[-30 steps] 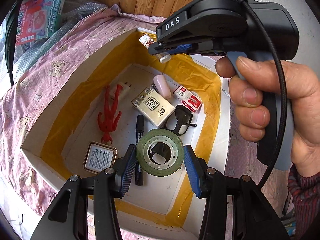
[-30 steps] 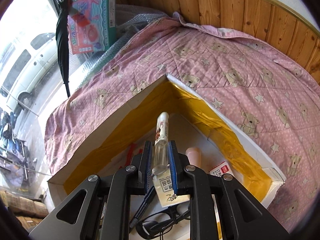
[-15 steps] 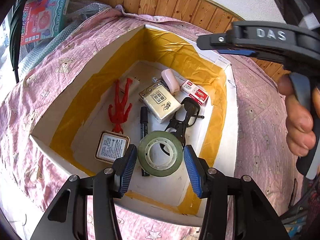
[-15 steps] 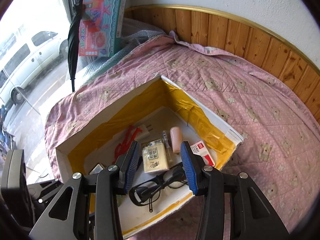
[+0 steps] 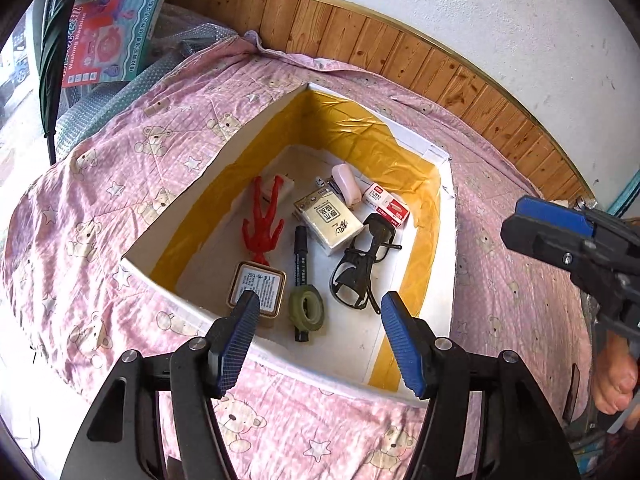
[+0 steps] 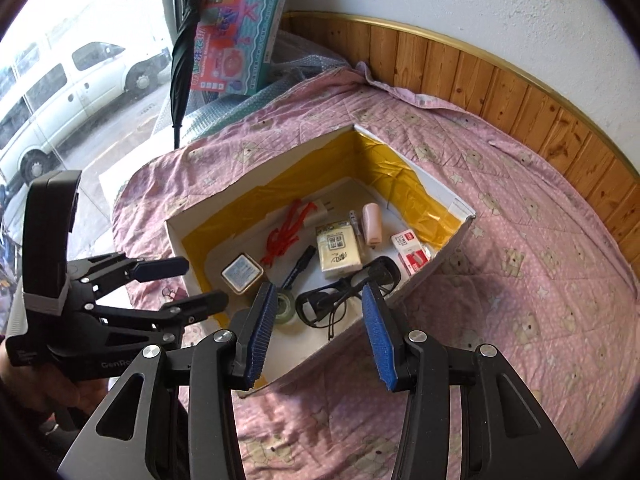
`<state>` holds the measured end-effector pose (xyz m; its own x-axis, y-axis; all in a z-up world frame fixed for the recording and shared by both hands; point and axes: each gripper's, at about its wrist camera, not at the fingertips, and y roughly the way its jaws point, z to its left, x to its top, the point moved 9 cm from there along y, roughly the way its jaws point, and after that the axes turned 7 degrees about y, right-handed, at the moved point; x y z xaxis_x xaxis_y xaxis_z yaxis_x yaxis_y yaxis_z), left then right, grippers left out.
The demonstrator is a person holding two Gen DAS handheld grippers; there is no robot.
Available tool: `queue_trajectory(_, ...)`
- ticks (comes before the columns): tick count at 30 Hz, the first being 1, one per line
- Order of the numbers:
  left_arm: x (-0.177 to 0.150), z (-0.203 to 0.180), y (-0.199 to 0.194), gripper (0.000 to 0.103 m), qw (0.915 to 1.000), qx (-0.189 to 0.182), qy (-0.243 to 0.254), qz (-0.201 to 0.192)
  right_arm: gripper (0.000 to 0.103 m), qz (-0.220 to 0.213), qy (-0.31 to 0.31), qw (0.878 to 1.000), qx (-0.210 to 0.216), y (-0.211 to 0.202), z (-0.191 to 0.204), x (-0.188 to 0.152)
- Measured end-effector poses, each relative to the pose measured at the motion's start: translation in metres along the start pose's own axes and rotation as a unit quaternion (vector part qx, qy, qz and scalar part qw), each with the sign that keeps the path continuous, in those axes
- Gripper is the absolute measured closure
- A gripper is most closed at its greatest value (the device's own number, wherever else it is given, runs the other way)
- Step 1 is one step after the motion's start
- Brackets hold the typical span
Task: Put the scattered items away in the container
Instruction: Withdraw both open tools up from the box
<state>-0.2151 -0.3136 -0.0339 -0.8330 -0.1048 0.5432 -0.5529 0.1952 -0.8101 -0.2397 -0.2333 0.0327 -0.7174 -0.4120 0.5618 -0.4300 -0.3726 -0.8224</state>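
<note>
Both pairs of tongs released and empty: left tongs [image 5: 320, 340] spread wide just above the near rim of the container [image 5: 192, 304], right tongs [image 6: 320, 332] likewise parted over its near corner, nothing between either set of pads. Held high and clear of the box, probably so that the contents can be surveyed and no finger catches a wall. Straight ahead of the left tongs, on the box floor, a roll of green tape [image 5: 306, 308] lying flat across the lower end of a black marker [image 5: 300, 264]; just left of it a square gold-rimmed tin [image 5: 258, 290]; to the right a pair of black glasses [image 5: 360, 268], folded loosely. Farther from the tongs, a red figure [image 5: 262, 224] stretched lengthwise, a yellowish packet [image 5: 330, 218] at the middle, a pink stapler [image 5: 346, 184] and a red-and-white staple box [image 5: 388, 204] toward the far wall (yellow tape lining the walls, seemingly to hold the box together). Everything dropped loosely rather than stacked, sensible for a box this shallow and wide. No loose item visible on the pink quilt [image 6: 520, 240] around the container in either view, so the tidying looks finished or nearly so; anything behind the cameras cannot be judged. A toy carton [image 6: 240, 28] and a furled umbrella [image 6: 184, 52] well beyond the box, apparently not part of the job.
</note>
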Motion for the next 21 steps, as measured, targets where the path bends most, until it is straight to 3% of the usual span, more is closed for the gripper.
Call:
queue_trajectory(5, -0.015, -0.003, -0.017, 0.039, 0.9997, 0.012, 0.021, -0.002, 0.052, 0.019, -0.021, 0.999, -0.019, -0.002, 0.014, -0.025)
queue_trajectory(13, -0.029, -0.013, -0.040, 0.039, 0.9983, 0.033, 0.047, -0.006, 0.052, 0.071, -0.030, 0.997, -0.002, 0.004, 0.030, -0.059)
queue_trajectory(21, -0.029, -0.016, -0.061, 0.039, 0.9978, 0.033, 0.052, -0.025, 0.052, 0.056, -0.052, 0.997, -0.012, -0.009, 0.047, -0.058)
